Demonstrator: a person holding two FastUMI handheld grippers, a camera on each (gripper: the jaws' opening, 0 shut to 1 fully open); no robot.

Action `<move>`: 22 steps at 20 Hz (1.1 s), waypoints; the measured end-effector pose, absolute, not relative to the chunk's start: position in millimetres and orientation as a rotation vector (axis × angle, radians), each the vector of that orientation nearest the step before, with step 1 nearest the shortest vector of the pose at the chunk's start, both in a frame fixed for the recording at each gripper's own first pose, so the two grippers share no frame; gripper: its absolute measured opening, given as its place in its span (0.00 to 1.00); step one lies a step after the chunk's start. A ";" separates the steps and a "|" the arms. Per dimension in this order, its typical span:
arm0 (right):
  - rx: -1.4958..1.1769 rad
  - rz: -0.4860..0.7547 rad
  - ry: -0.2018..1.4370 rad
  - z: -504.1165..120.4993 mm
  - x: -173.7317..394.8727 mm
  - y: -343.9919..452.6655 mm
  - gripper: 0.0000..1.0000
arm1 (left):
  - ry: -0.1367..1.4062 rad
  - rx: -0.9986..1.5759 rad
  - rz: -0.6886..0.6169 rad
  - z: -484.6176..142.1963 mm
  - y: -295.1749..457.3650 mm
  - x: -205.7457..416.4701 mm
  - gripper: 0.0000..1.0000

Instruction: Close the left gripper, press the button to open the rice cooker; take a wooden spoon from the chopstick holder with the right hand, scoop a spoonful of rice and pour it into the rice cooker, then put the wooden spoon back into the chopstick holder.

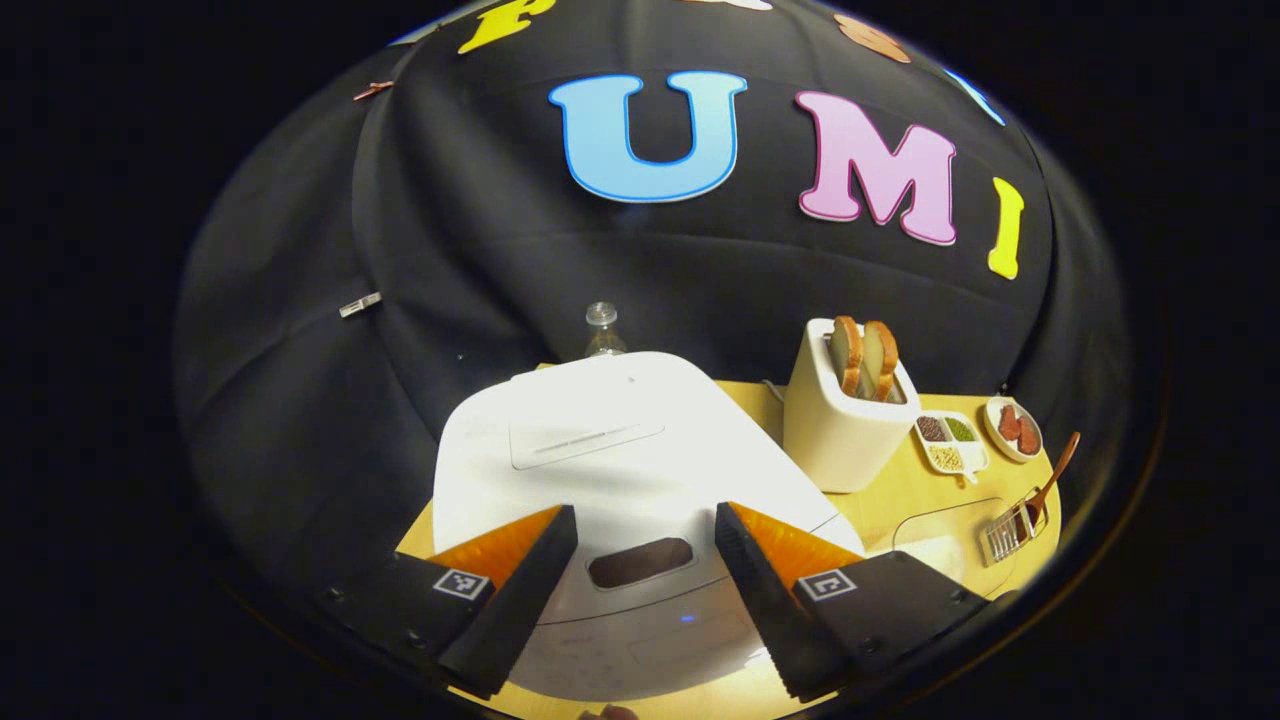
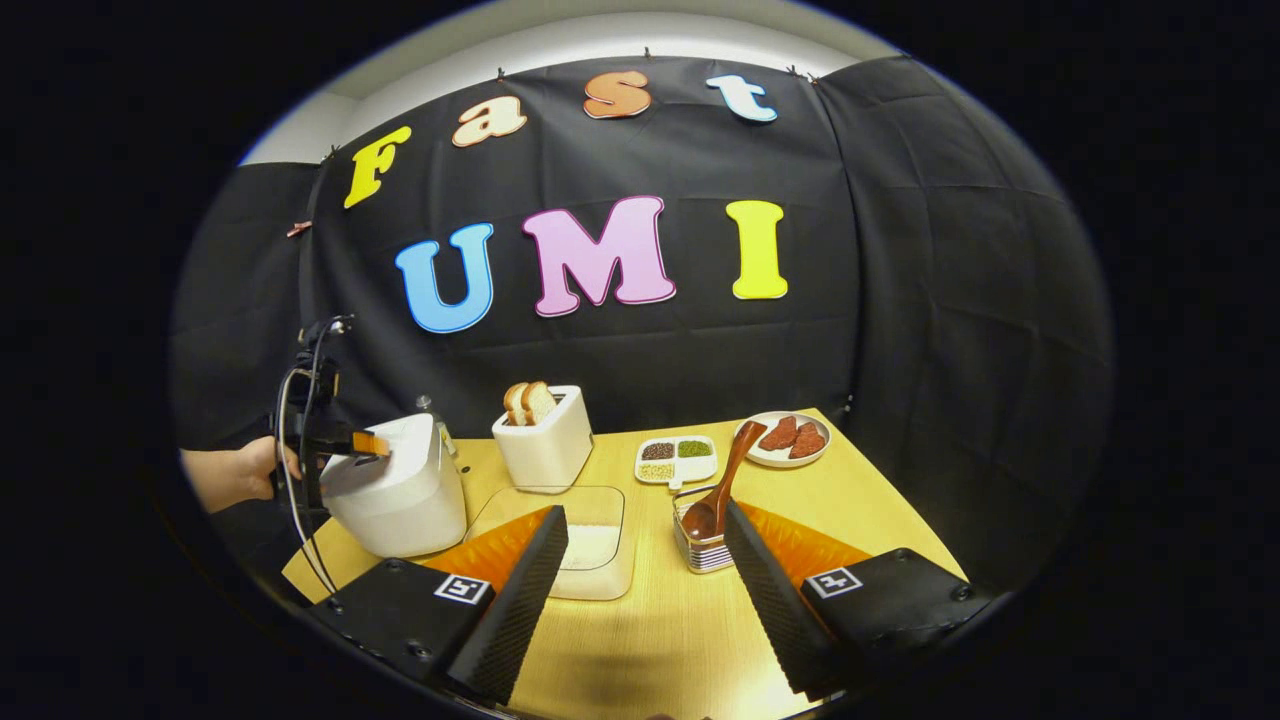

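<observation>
Left claw (image 1: 645, 560): spread wide, fingers either side of the cooker's front, hovering just above it, pinching nothing
Right claw (image 2: 645, 590): spread, empty, low over the counter (image 2: 880, 500), aimed at the gap between rice tray and holder
Cooker (image 1: 600, 450): lid down; dark button (image 1: 640, 562) at 6 o'clock on the lid, between the left claw's fingers
Cooker, right gripper view: at 9 o'clock of the counter (image 2: 395, 495), left claw (image 2: 365, 443) over its top, held by a hand (image 2: 235, 475)
Spoon (image 2: 722, 483): standing in the holder (image 2: 700, 550), handle leaning toward 1 o'clock, just left of the right claw's right finger
Rice: white heap in a clear tray (image 2: 590, 545), between cooker and holder
Others: toaster (image 2: 545, 435) with bread at 12 o'clock, seed dish (image 2: 677, 458), plate (image 2: 790, 440) at 1 o'clock
Progress: closed lid and spoon in the holder fit a stage ahead of the button press, or a round finished with the lid shut again; whether rice is inside the cooker is hidden
Left claw vs task: the task wants it pressed together for the button; it stands spread
</observation>
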State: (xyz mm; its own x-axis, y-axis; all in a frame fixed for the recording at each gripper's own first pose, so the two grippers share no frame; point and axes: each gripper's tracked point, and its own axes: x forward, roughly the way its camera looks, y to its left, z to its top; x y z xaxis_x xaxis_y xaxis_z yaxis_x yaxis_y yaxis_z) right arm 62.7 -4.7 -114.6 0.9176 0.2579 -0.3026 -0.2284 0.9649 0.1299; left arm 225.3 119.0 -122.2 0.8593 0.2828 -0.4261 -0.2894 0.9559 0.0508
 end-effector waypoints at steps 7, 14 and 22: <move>0.046 0.284 0.274 -83.3 73.0 -10.8 0.98 | 0.193 -0.018 0.296 -25.5 75.2 149.0 0.96; -0.020 0.279 0.245 -63.9 46.9 -25.2 0.98 | 0.070 0.000 0.300 4.2 43.6 57.5 0.96; -0.059 0.167 0.140 -11.3 36.0 -40.5 0.98 | 0.027 0.035 0.199 21.0 22.6 11.6 0.96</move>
